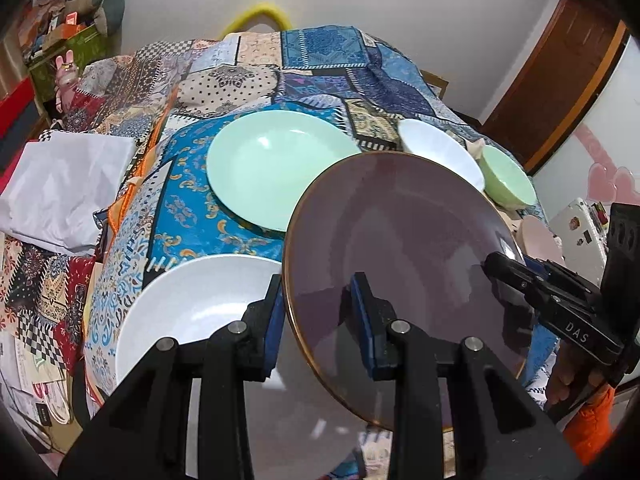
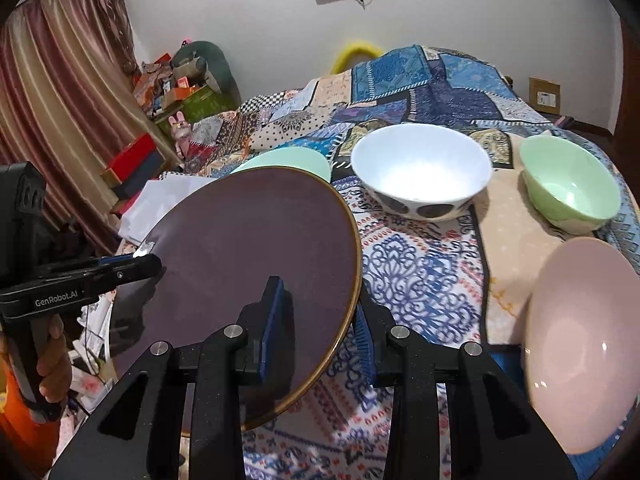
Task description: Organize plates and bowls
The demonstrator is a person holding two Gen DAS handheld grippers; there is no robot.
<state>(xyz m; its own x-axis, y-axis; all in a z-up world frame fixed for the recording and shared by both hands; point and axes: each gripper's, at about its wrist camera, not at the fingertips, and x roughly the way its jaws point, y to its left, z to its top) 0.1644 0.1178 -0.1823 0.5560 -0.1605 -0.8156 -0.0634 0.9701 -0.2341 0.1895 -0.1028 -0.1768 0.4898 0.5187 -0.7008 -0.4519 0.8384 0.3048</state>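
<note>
A: Left view: the left tongs [image 1: 316, 320] are clamped on the purple plate's [image 1: 400, 248] near rim at lower centre; the right tongs [image 1: 494, 268] pinch its right edge. Keep it level and lower it onto the white plate [image 1: 192, 312] at lower left.

B: Right view: the right tongs [image 2: 316, 320] are clamped on the rim at centre. Pink bowl [image 2: 580, 340] crowds the lower right; the bed [image 2: 420, 272] is open between.
</note>
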